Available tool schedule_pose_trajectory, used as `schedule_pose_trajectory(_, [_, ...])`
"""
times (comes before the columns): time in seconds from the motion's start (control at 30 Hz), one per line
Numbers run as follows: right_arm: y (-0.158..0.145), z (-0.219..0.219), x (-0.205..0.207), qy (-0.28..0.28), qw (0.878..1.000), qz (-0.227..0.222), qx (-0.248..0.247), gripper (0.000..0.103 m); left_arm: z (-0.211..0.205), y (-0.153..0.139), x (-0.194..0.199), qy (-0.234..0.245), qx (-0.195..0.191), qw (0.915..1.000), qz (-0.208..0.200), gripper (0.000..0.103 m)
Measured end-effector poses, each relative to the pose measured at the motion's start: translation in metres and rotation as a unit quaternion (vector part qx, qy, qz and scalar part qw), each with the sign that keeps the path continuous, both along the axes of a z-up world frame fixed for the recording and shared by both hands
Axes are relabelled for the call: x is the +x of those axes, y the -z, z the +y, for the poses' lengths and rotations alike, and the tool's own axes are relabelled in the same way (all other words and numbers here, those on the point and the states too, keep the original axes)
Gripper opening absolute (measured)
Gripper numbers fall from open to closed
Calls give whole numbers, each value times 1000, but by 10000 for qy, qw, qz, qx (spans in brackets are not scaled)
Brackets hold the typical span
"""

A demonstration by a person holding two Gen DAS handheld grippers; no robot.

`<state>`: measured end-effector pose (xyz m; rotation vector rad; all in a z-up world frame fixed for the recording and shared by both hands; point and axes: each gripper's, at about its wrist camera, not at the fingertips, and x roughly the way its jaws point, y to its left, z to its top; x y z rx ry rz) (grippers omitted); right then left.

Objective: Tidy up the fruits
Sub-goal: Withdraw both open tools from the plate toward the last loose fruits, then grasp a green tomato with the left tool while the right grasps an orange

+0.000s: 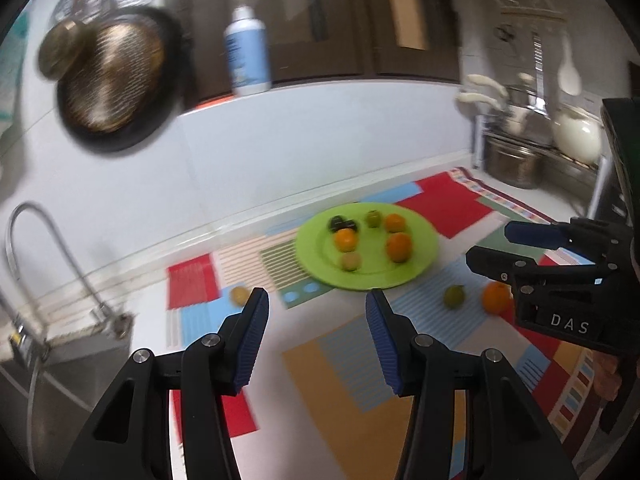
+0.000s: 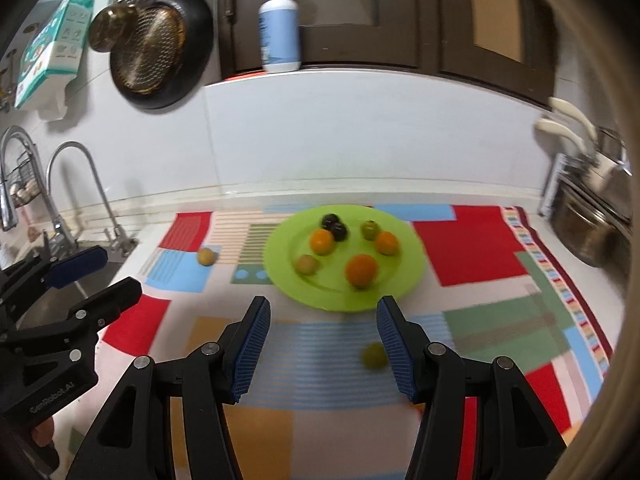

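Nearest in the right wrist view, the right gripper (image 2: 322, 334) hangs over the patchwork mat (image 2: 472, 248) with its blue-padded fingers spread wide and nothing between them; a small green fruit (image 2: 373, 355) lies on the mat just inside its right finger, round, so no long axis shows. The left gripper (image 1: 316, 328) is likewise spread and empty, low over the mat, with a yellowish fruit (image 1: 239, 295) just beyond its left fingertip. To its right, near the other gripper, lie the same green fruit and a loose orange (image 1: 496, 298), side by side but apart. Farther ahead of both grippers sits the lime-green plate (image 2: 400, 280), flat on the mat. It holds three oranges (image 2: 361, 271), two dark plums (image 2: 335, 227) touching each other at the far edge, one green fruit and one pale yellowish one, all blurred. Beyond it, a pump bottle (image 2: 279, 36) stands on the ledge, and a pan (image 2: 160, 48) hangs far left above the faucet (image 2: 86, 188).
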<state>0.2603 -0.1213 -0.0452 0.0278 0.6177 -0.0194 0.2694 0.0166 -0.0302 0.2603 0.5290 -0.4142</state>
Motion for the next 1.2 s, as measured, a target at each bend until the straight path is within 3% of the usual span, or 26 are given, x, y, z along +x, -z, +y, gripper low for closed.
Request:
schedule_pose_trajectory(0.33, [10, -36, -26, 501, 9985, 155, -156, 56, -56, 15, 5, 1243, 328, 9917, 14, 50])
schedule_pose_trajectory(0.63, [32, -55, -26, 618, 9964, 520, -263, 56, -95, 43, 20, 2175, 687, 9733, 243, 50])
schedule_pose_trajectory(0.77, [47, -59, -21, 574, 9948, 761, -356, 56, -107, 60, 28, 2457, 913, 9643, 368, 50])
schedule_pose_trajectory(1.07, [74, -69, -5, 365, 9902, 1303, -334, 56, -129, 86, 49, 2945, 1003, 9462, 894, 50])
schedule_pose_trajectory(1.2, [81, -73, 0, 283, 9888, 1446, -254, 56, -137, 89, 57, 3004, 971, 9434, 1017, 50])
